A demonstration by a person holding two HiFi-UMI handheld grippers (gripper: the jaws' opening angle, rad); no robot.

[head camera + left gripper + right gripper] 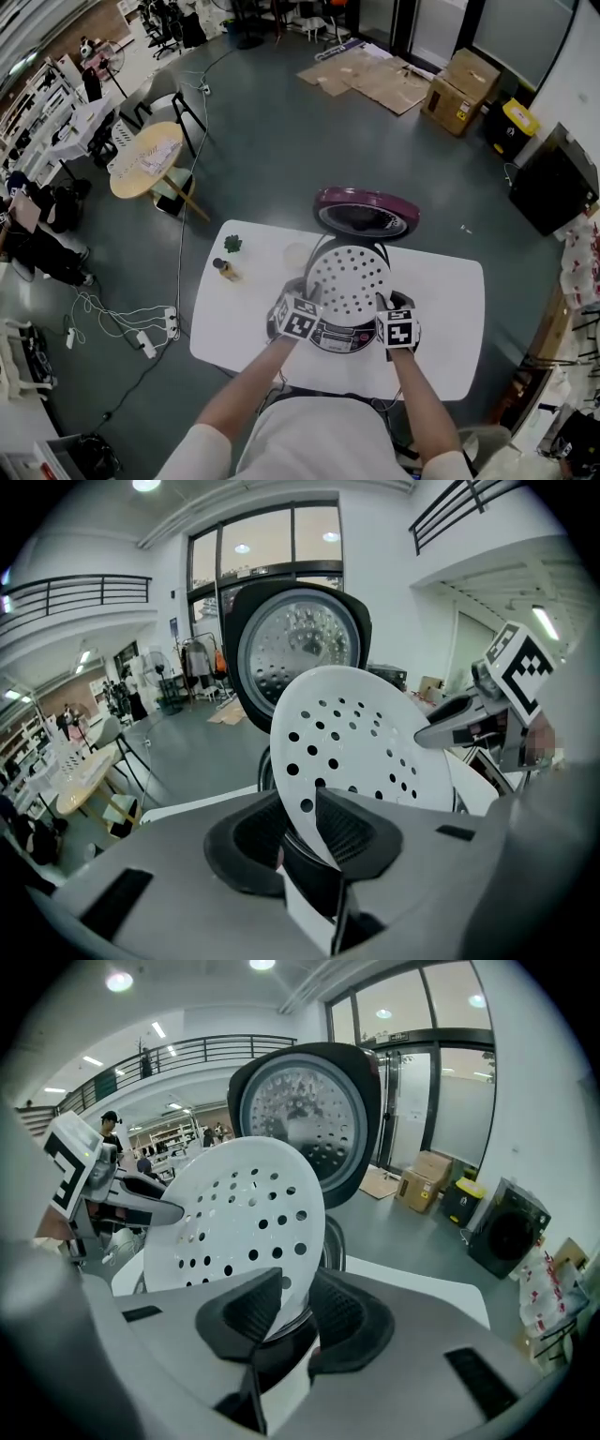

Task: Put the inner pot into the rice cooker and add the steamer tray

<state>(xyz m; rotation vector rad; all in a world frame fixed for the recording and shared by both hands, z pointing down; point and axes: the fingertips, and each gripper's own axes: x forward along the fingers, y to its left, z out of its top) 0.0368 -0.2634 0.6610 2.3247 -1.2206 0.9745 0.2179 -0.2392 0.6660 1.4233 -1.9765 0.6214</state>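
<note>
The white perforated steamer tray (349, 279) hangs tilted over the rice cooker body (334, 337), held by its two side edges. My left gripper (312, 298) is shut on its left edge, and my right gripper (383, 304) is shut on its right edge. Behind the tray the cooker's maroon lid (366, 213) stands open. In the left gripper view the tray (361, 747) fills the middle, its edge pinched in my gripper (314, 810), with the lid's steel inside (298, 653) behind. In the right gripper view the tray (239, 1218) sits in my gripper (295, 1299). The tray hides the inside of the cooker.
The cooker stands on a white table (244, 319), with a small bottle (225, 270), a green object (232, 244) and a pale round item (296, 255) at its back left. On the floor are cables and power strips (155, 333), a round wooden table (145, 159) and cardboard boxes (459, 89).
</note>
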